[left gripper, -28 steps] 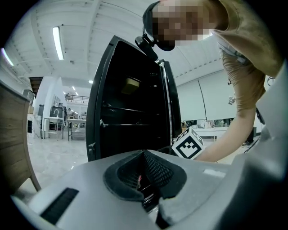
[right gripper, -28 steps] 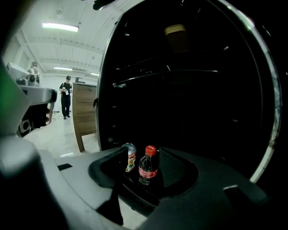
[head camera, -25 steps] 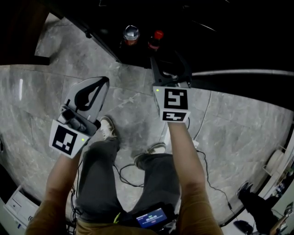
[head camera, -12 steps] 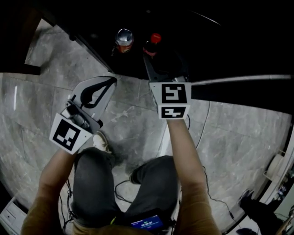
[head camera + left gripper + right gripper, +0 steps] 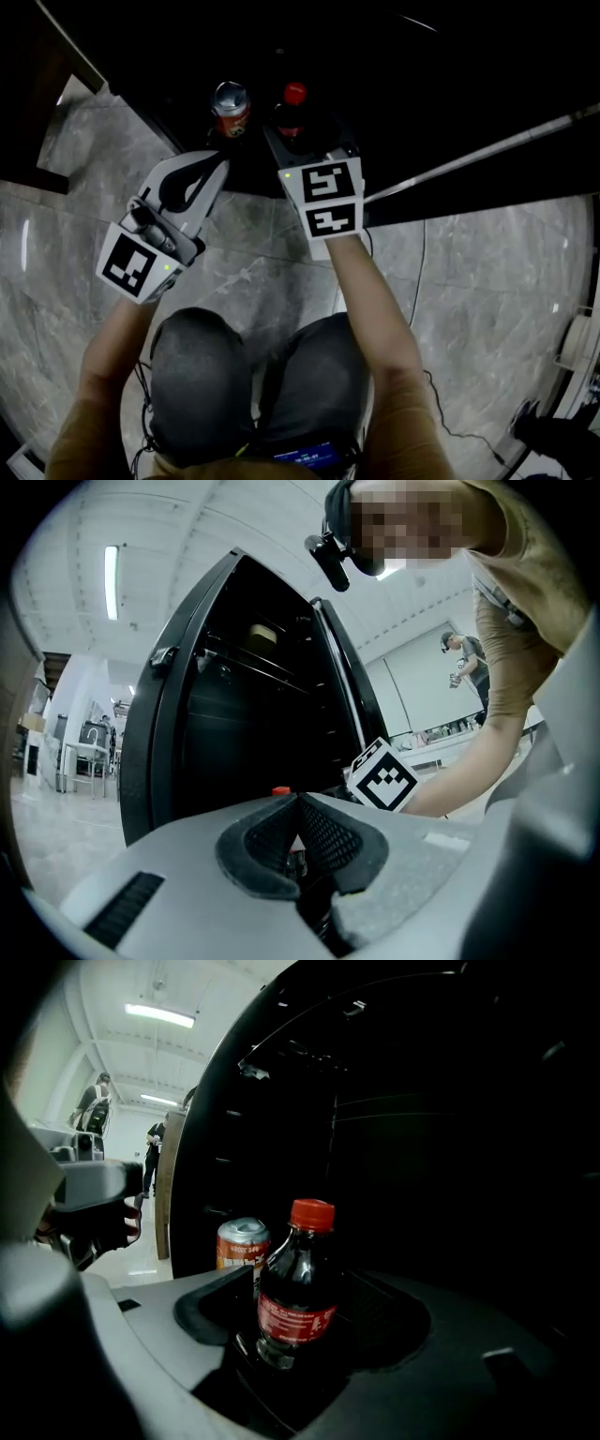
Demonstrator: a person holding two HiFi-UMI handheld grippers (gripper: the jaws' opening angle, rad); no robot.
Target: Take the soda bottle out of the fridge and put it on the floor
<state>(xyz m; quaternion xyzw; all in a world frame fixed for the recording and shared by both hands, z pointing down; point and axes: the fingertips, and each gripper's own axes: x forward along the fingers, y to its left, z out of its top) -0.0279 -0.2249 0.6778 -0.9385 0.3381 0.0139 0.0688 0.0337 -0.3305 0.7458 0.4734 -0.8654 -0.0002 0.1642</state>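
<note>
With right tongs (image 5: 309,1299) just opened wide around the dark, red-capped plastic soda bottle (image 5: 298,1260) mid-frame and left tongs (image 5: 298,803) shut empty, close squarely on its label.

I hold my white left gripper (image 5: 217,164) at upper left, jaws together. My dark right gripper (image 5: 300,141), upper centre, has just been opening its jaws; a dark, red-capped soda bottle (image 5: 292,111) stands between them, ungripped.
</note>
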